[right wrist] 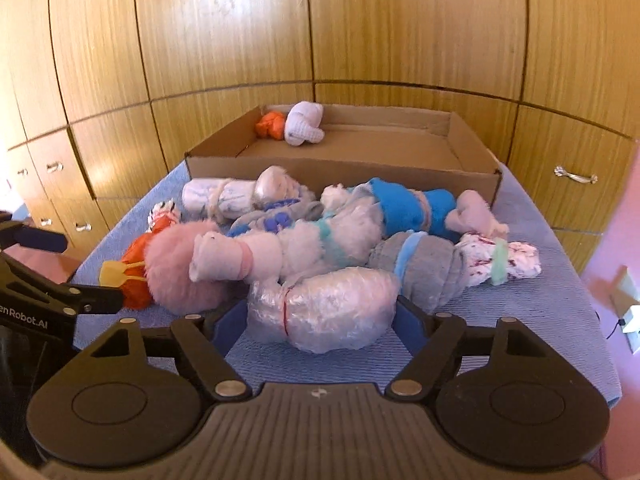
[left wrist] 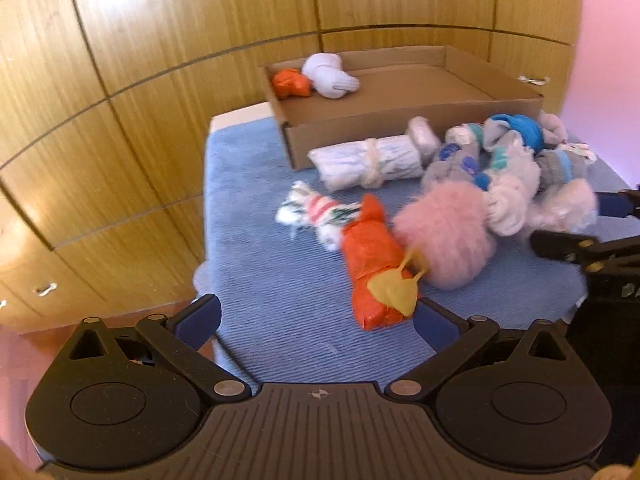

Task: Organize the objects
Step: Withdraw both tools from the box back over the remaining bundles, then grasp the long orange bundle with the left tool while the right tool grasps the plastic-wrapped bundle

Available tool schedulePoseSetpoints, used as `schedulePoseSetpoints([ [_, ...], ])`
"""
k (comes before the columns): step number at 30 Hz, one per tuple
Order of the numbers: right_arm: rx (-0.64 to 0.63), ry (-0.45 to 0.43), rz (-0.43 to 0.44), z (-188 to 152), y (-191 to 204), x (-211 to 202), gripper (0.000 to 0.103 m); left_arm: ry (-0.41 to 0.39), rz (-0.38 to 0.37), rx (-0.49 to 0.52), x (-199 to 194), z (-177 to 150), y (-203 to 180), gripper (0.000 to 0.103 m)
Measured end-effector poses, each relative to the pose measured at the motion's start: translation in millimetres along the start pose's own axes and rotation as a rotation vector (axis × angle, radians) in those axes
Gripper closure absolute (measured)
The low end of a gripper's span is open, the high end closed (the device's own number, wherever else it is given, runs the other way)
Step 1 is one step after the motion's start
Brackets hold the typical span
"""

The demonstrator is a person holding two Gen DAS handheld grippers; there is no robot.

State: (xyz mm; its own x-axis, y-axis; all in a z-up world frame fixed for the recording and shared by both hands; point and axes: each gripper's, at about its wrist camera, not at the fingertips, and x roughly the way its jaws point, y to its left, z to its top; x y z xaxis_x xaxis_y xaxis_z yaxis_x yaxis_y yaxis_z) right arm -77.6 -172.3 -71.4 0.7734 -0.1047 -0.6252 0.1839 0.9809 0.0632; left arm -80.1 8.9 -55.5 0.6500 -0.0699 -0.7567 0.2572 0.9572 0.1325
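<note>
While the left gripper [left wrist: 318, 318] gapes over the blue surface [left wrist: 288, 280], the right gripper [right wrist: 320, 316] spreads around a shiny plastic-wrapped bundle [right wrist: 332, 312] tied with red thread.

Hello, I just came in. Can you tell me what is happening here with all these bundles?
A person holding two grippers is sorting rolled bundles into a cardboard box on a blue mat. Two bundles, an orange one and a white one, lie in its far corner. The right gripper is open around a clear plastic-wrapped bundle. The left gripper is open near an orange roll, holding nothing.
</note>
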Motion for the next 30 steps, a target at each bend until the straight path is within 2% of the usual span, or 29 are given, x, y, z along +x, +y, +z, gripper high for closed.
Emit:
schedulePoseSetpoints([
  [4,0.008,-0.005,-0.002,-0.6,-4.6,-5.3,0.028,-0.001,0.014,-0.03,-4.6,-2.3,7.7,0.0],
  [6,0.01,0.003,0.004,-2.6,-5.5,-5.3,0.028,-0.009,-0.003,-0.036,-8.0,-3.3,6.5,0.001],
  [8,0.007,0.01,0.009,-3.8,-5.2,-4.1,0.028,-0.025,-0.021,-0.006,-8.9,-2.9,-1.2,0.001],
  [12,0.006,0.015,0.013,-5.5,-3.8,-2.5,0.028,-0.034,0.024,0.056,0.6,-1.2,-15.3,0.001],
  [18,0.017,0.02,0.01,-5.9,-7.7,-1.8,0.028,-0.043,0.047,0.111,10.4,-1.5,-21.8,0.001],
  [24,0.015,0.02,0.013,-6.6,-6.8,-0.6,0.028,-0.056,0.055,0.1,13.6,-4.8,-21.9,0.001],
  [26,0.016,0.02,0.014,-6.5,-7.2,-0.2,0.028,-0.075,0.057,0.115,13.0,-6.0,-23.8,0.007],
  [29,0.021,0.02,0.012,-6.3,-5.6,-0.8,0.028,-0.097,0.01,0.13,14.4,-8.5,-25.4,0.023],
  [30,0.022,0.019,0.013,-6.4,-5.3,-1.3,0.028,-0.101,-0.003,0.131,15.1,-9.5,-26.0,0.025],
])
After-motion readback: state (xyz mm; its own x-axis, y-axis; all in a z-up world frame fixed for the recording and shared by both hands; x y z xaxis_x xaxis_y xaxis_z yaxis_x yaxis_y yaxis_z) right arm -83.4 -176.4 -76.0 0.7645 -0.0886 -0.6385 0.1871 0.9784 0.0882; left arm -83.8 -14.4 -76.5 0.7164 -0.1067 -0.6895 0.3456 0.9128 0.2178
